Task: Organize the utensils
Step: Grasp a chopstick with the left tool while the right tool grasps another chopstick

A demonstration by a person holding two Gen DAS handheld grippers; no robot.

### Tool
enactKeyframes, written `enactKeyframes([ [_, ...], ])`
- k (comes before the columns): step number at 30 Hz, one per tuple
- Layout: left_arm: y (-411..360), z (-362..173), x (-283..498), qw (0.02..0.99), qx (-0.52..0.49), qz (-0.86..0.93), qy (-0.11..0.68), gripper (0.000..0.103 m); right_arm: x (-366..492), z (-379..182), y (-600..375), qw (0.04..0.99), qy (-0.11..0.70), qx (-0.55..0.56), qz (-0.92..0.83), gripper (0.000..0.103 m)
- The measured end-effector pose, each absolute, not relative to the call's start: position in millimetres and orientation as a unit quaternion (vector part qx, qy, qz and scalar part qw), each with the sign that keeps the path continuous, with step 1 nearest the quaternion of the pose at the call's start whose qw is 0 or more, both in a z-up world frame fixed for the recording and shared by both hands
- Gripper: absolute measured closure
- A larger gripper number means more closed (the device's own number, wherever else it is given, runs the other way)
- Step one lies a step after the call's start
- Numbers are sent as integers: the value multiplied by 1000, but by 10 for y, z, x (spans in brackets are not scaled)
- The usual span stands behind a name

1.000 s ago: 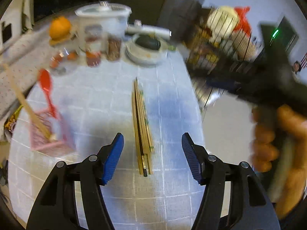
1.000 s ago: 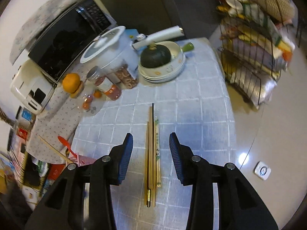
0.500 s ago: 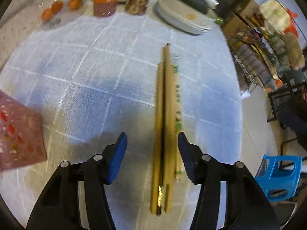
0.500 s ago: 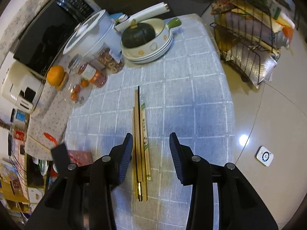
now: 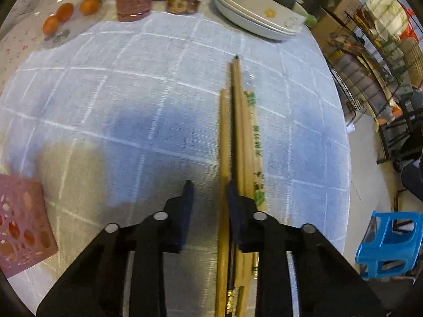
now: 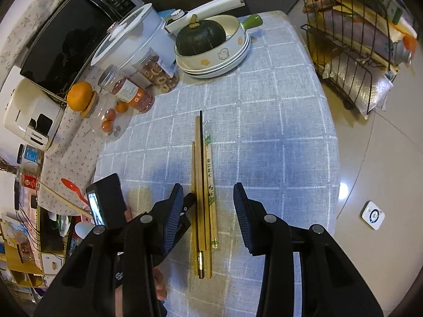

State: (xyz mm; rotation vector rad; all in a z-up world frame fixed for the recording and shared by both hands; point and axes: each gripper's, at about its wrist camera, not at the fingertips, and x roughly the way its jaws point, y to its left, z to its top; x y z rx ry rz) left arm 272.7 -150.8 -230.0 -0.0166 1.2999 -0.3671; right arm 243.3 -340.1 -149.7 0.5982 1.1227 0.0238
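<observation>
Several chopsticks (image 5: 239, 132) lie side by side on the blue checked tablecloth (image 5: 132, 92), one in a printed paper sleeve (image 5: 256, 142). My left gripper (image 5: 210, 192) hangs low over their near ends with its jaws closing. The leftmost wooden chopstick (image 5: 224, 132) runs between the fingers, close to the right pad, and a gap is left at the other pad. In the right wrist view the chopsticks (image 6: 202, 171) lie below my right gripper (image 6: 208, 211), which is open above them. The left gripper (image 6: 188, 207) touches down just left of the bundle.
A pink perforated basket (image 5: 21, 216) stands at the left; a red spoon (image 6: 72, 187) and a wooden stick poke from it. Stacked plates with a green squash (image 6: 201, 38), jars (image 6: 134, 95), a white pot and a microwave line the back. The table edge drops off at the right.
My left gripper has dropped down onto the chopsticks' near ends, and its jaws have narrowed around the leftmost one. The right gripper has sunk slightly, with its jaws unchanged.
</observation>
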Motion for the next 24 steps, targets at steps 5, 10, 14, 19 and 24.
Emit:
enactKeyframes([
  [5,-1681,-2337,2771,780,63,-160,602,94,2441,-1512,-3423,802,526,285,4,63],
  [10,-1607,-2325,2815,774,37,-169,609,97,2459,-1519,-3430,805,525,276,9,63],
  [14,-1505,-2159,2734,785,12,-188,591,97,2484,-1596,-3470,803,531,270,1,63],
  [19,-1379,-1824,2518,806,-9,-207,554,97,2610,-1813,-3428,790,554,261,7,63],
  [24,-1215,-1443,2310,822,-25,-225,523,97,2807,-1997,-3229,784,564,253,49,63],
])
